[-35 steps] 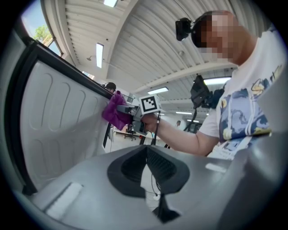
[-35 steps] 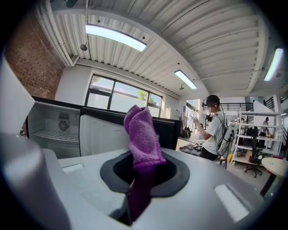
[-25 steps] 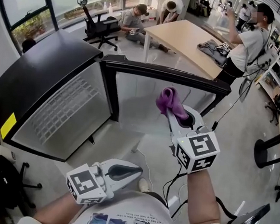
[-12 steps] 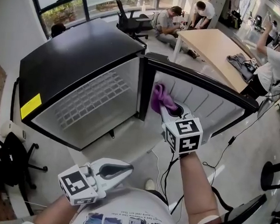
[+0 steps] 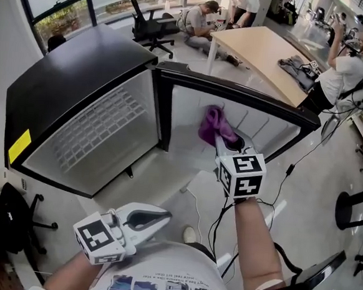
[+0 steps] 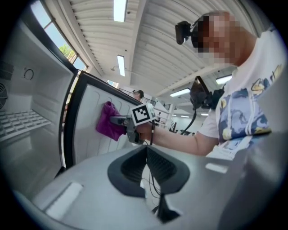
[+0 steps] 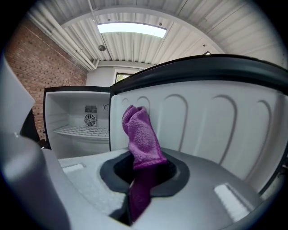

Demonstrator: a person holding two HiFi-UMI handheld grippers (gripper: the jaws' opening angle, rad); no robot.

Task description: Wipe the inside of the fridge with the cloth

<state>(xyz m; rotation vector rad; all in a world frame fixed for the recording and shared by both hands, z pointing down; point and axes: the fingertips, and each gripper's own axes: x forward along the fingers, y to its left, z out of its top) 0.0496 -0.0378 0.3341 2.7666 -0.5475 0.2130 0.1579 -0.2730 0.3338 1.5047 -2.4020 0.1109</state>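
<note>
A small black fridge point(image 5: 68, 70) stands with its door point(image 5: 258, 125) swung open to the right, white lining showing. My right gripper point(image 5: 221, 135) is shut on a purple cloth point(image 5: 212, 123), held up close in front of the door's inner lining. In the right gripper view the cloth point(image 7: 141, 137) sticks up from the jaws, with the lining point(image 7: 211, 121) behind it and the fridge interior point(image 7: 81, 123) to the left. My left gripper point(image 5: 163, 217) hangs low by the person's torso, shut on nothing. From the left gripper view I see the cloth point(image 6: 109, 122) against the door.
A wire shelf point(image 5: 98, 131) sits inside the fridge, and a fan point(image 7: 90, 120) is on its back wall. A cable point(image 5: 195, 205) trails on the floor below the door. A wooden table point(image 5: 264, 54), an office chair point(image 5: 147, 26) and several people are farther off.
The head view has swung and the fridge sits differently in frame. My right gripper still holds the cloth up before the door lining. The left gripper stays low.
</note>
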